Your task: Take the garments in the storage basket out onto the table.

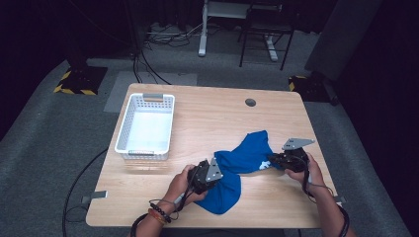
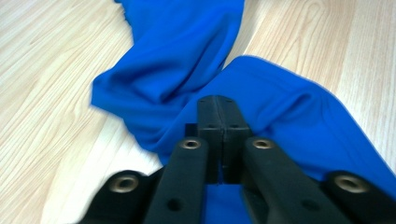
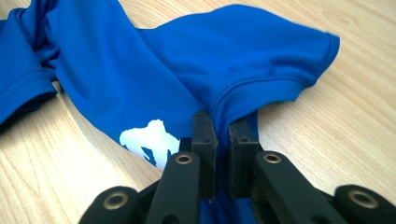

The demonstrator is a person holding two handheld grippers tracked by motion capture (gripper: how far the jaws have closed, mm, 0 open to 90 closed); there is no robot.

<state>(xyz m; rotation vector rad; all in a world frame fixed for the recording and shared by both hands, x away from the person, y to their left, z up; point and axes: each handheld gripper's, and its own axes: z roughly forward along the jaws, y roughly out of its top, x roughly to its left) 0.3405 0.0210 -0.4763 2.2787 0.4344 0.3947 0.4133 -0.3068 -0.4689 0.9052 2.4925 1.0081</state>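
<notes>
Looks like early days: both the left gripper (image 1: 211,173) and the right gripper (image 1: 274,160) are clamped on the crumpled blue shirt (image 1: 236,170) at lower centre, while the white basket (image 1: 123,133) upper left sits empty.

blue shirt (image 1: 242,163) with white print, white basket (image 1: 146,127).

A bright blue shirt (image 1: 237,168) with a small white print lies crumpled and twisted at the lower centre-right of the frame, on the table (image 1: 207,123).
</notes>
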